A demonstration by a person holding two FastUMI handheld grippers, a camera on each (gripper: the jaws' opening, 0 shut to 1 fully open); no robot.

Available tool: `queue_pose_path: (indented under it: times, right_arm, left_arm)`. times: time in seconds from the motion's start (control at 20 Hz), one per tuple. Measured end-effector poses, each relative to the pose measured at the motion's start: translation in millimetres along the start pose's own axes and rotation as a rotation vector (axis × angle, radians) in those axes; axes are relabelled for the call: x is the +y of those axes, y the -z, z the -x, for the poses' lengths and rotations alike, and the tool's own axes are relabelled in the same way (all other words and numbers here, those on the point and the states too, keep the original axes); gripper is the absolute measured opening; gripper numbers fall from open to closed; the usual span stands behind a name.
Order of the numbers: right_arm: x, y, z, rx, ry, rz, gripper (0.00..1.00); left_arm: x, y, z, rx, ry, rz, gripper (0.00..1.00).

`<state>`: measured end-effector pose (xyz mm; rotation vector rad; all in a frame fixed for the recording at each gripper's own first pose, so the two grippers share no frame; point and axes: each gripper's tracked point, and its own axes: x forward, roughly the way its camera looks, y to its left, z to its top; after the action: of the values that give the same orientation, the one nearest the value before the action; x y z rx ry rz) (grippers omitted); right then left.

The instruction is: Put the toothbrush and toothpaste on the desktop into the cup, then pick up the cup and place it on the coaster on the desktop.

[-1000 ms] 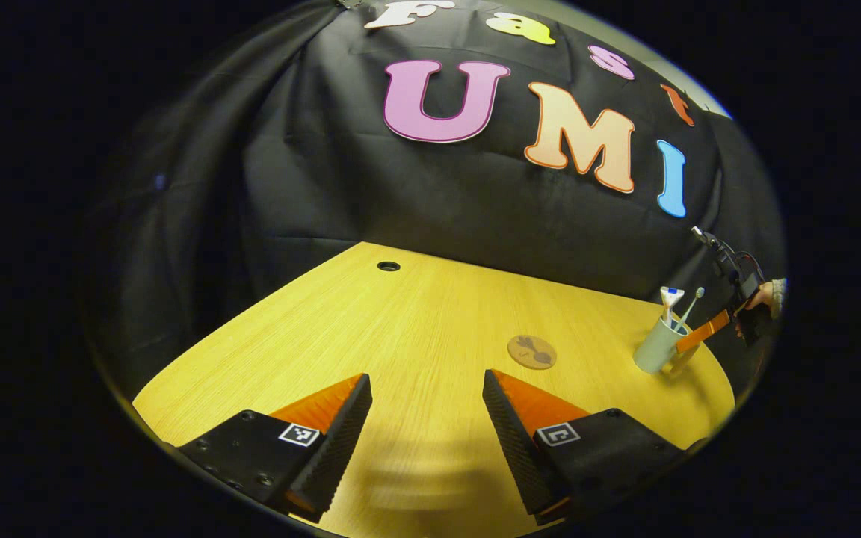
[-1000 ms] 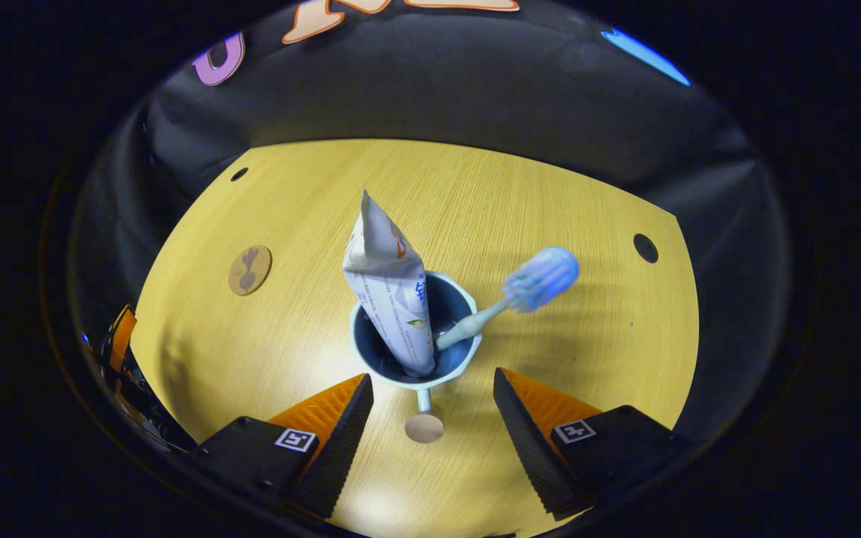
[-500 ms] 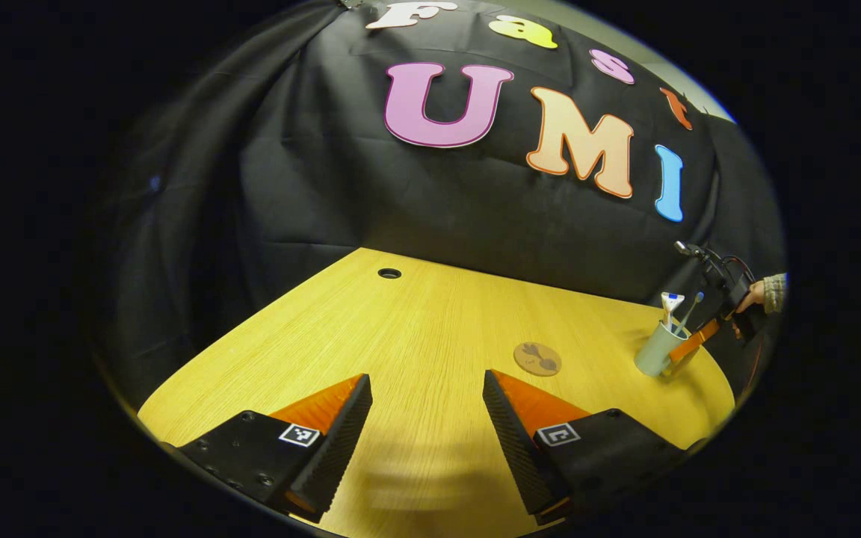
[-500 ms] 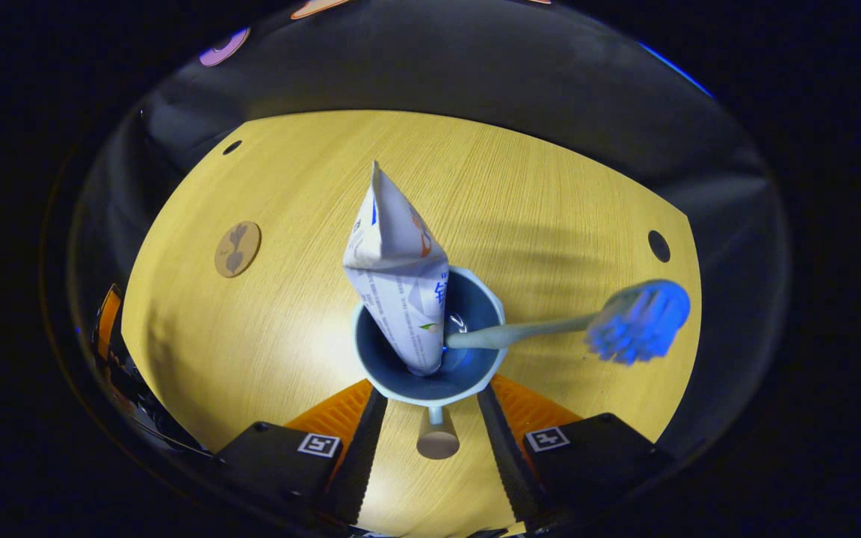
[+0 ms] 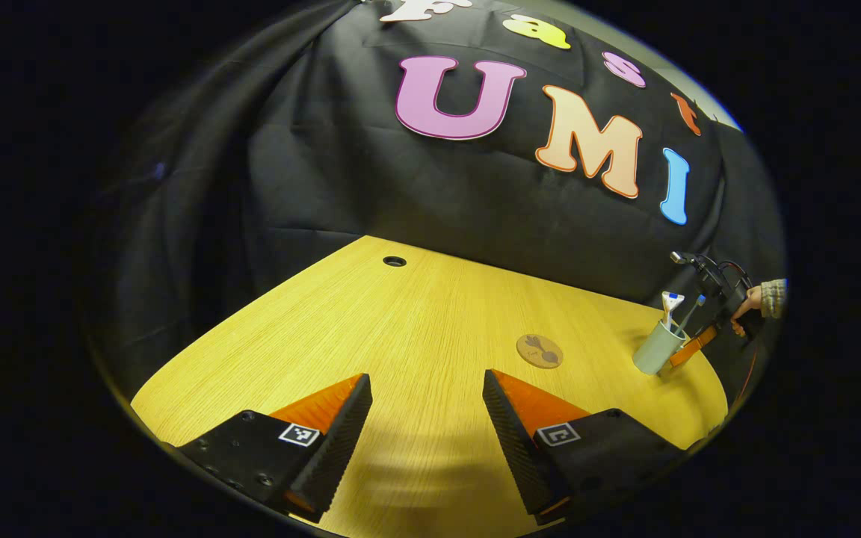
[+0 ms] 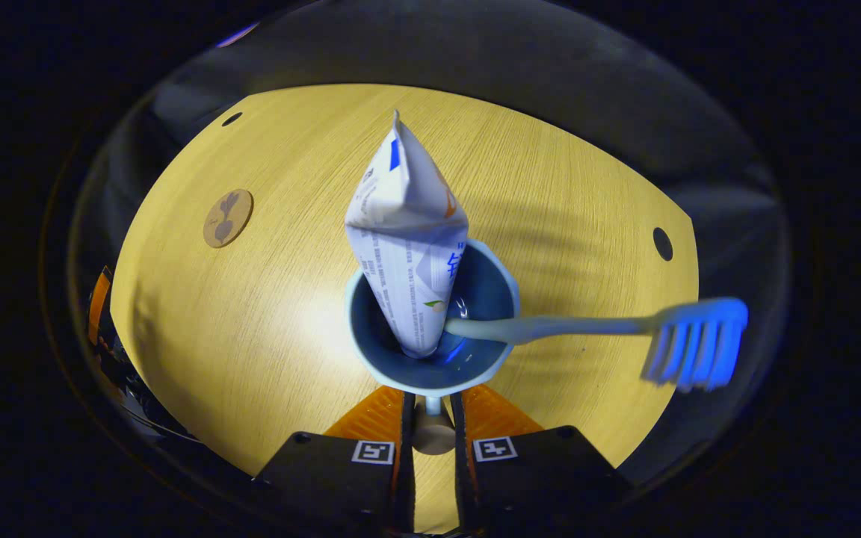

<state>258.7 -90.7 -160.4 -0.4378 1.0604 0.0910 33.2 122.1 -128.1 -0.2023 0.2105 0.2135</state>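
I am watching the right gripper (image 6: 430, 441) closing its two fingers on the cup's handle (image 6: 431, 432), low centre of the right gripper view; the black pads sit against either side of the knob, so I am reading this as a clenched grasp on the handle, though I cannot confirm how firm. The cup (image 6: 430, 373) is sitting mid-frame on the wooden desktop (image 6: 251, 336). The toothpaste tube (image 6: 408, 246) is standing crimp-end up inside it, and the toothbrush (image 6: 587, 329) is leaning out over the rim toward the right edge of the frame, bristles well past the cup wall.

The coaster (image 6: 228, 217) is lying at the upper left of this view, well apart from the cup. In the left gripper view the cup is showing at the far right and the coaster near the centre-right.

The left gripper (image 5: 427, 418) is hanging spread wide over bare desktop at the bottom of its view, grasping nothing.

Risks I am judging from here:
- A handle-only hold is leaving the cup body free to swing or rotate on lift.
- The long overhang of the toothbrush is making it likely to tip out if the cup tilts.
- The tall tube is raising the load's balance; a fast carry could topple it.
- A tilted landing on the coaster could leave the cup half off it.
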Motion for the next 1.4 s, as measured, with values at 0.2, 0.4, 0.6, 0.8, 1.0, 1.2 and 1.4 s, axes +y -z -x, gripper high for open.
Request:
queue_pose_path:
  times: [0.2,0.4,0.6,0.8,1.0,1.2,1.4]
  right_arm:
    - [2,-1,0,-0.012,0.002,0.015,0.24]
    - [0,-8,1,-0.065,0.033,0.055,0.16]
    - [0,-9,0,-0.111,0.038,0.113,0.16]
    - [5,-13,-2,-0.149,-0.025,0.139,0.16]
    - [11,-16,-3,-0.164,-0.113,0.159,0.15]
    - [12,-18,-4,-0.181,-0.158,0.195,0.15]
    - [15,-16,-6,-0.181,-0.203,0.223,0.15]
  left_arm:
    - [-5,2,1,0.002,0.011,0.004,0.89]
    - [-13,4,3,0.004,0.032,0.006,0.89]
    - [-13,2,6,0.004,0.040,-0.015,0.89]
    - [-12,2,10,0.005,0.045,0.000,0.89]
    - [-8,3,13,0.010,0.036,0.012,0.89]
    - [2,7,19,0.012,0.015,0.031,0.89]
    - [14,14,33,0.024,-0.008,0.059,0.89]
